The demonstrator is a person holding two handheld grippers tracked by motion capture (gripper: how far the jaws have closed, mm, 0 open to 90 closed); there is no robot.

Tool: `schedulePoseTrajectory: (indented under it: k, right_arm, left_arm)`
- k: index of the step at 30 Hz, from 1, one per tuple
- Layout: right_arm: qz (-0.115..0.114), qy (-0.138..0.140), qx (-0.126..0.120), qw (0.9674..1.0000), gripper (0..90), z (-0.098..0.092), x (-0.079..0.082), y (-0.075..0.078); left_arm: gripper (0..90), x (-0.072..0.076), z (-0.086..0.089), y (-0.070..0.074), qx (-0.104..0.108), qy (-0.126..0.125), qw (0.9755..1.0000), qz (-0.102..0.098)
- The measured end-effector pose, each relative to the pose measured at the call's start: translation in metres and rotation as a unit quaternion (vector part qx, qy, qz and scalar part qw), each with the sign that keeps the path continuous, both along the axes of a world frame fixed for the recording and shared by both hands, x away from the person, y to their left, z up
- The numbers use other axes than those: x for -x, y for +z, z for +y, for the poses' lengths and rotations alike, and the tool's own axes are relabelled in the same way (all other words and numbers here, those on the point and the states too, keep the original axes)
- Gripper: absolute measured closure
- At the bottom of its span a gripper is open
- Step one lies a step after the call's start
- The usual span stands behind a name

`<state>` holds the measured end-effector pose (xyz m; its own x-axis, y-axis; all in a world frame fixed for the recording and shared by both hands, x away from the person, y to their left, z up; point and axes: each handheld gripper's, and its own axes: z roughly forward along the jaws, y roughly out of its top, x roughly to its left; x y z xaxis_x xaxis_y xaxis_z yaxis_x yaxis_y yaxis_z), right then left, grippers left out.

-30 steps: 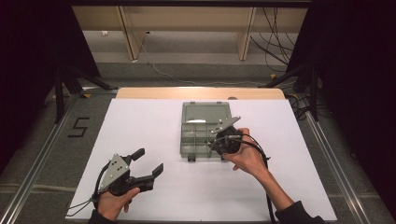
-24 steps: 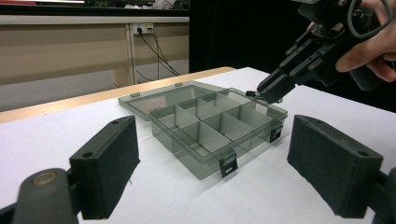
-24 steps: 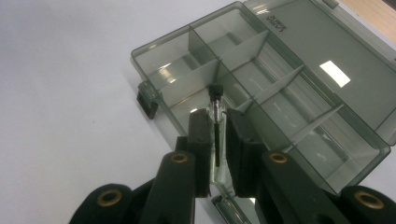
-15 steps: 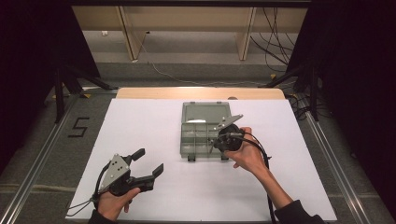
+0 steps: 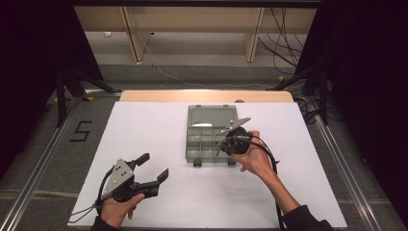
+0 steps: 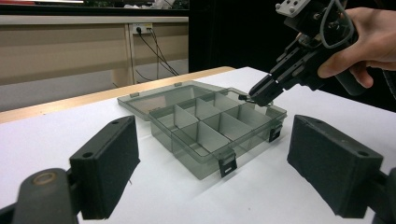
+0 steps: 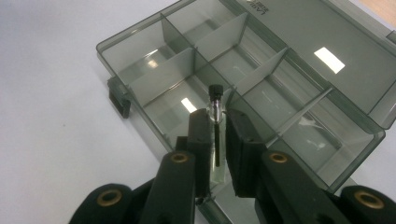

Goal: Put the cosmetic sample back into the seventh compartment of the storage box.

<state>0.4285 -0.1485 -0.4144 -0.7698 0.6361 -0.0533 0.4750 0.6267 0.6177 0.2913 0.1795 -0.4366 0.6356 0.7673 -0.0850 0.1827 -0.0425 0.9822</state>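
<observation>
A clear grey compartment box (image 5: 202, 145) lies open in the middle of the white table, its lid (image 5: 211, 117) folded flat away from me. My right gripper (image 5: 223, 147) hovers over the box's right front compartments, shut on a small glass vial (image 7: 215, 101) with a black cap that sticks out past the pads. From the left gripper view the vial (image 6: 243, 97) hangs just above the box (image 6: 205, 135) rim, with the right gripper (image 6: 259, 91) angled down. My left gripper (image 5: 153, 166) rests near the table's front left, open with nothing between its jaws.
The box compartments (image 7: 187, 65) look bare, split by thin dividers. Two black latches (image 6: 227, 164) hang from its front wall. White table surface (image 5: 144, 134) spreads to the left of the box. Wooden shelving (image 5: 192, 29) stands beyond the far edge.
</observation>
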Motion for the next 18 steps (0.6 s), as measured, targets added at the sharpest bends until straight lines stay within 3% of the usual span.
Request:
schedulePoseTrajectory:
  k: [10,12,13,18]
  right_arm:
    - [0.014,-0.014,0.0,0.9998,81.0,0.002,-0.005,-0.012]
    - [0.007,-0.013,0.003,0.9999,81.0,0.001,-0.006,-0.014]
    - [0.016,-0.019,0.004,0.9997,81.0,0.002,-0.006,-0.015]
    - [0.007,-0.021,0.004,0.9998,80.9,0.003,-0.007,-0.019]
  left_arm:
    - [15.6,-0.001,0.0,0.0,0.005,-0.003,1.0,-0.003]
    - [15.6,0.0,0.0,0.0,0.002,-0.001,1.0,0.0]
    - [15.6,0.0,0.0,0.0,0.003,0.0,1.0,0.0]
    - [15.6,-0.001,0.0,0.0,0.005,-0.003,1.0,-0.002]
